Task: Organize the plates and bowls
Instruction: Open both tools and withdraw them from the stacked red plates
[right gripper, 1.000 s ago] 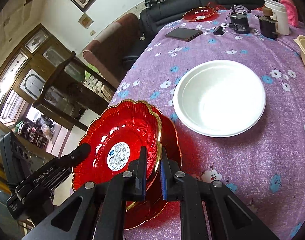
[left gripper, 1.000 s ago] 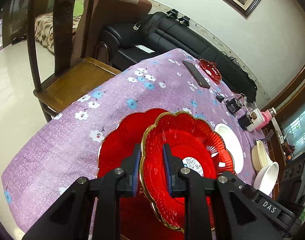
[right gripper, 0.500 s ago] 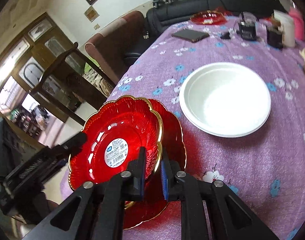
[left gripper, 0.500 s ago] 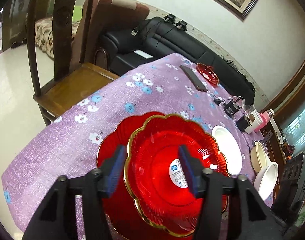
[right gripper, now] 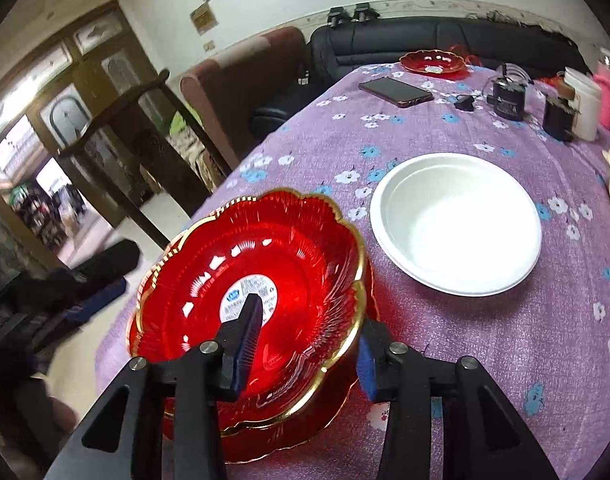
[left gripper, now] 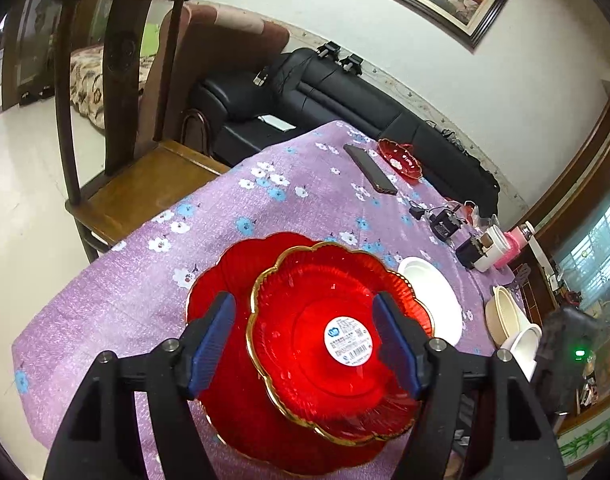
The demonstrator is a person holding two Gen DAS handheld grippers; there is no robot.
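Both pairs of fingers are seen parted, with nothing pressed between the pads. On the left gripper (left gripper: 305, 344) the jaws have just been opening and now stand wide; its blue pads (left gripper: 213, 334) are set either side of the upper red plate (left gripper: 305, 364), clear of the gold rim. On the right gripper (right gripper: 307, 346) the jaws have likewise just been opening and a moderate gap is shown; the near rim of the same plate lies between the fingers (right gripper: 249, 330), but no pad is seen bearing on it.

The upper red plate (right gripper: 249, 280) is rested on the lower red plate (left gripper: 221, 280), somewhat off-centre, near the table edge on the purple flowered tablecloth (left gripper: 153, 280). Just beside the stack a white bowl (right gripper: 457, 224) is found, and at the far end of the table a small red dish (right gripper: 433, 62) is seen. A beige bowl (left gripper: 505, 316) and another white bowl (left gripper: 525, 346) are seen near the right side of the left view.

The step in hand is judged to be the release of the stacked plate, apparently complete. For the next move both grippers would need to be drawn back clear of the rim without the stack being nudged, and a further item, probably the white bowl, would then have to be approached with open jaws.
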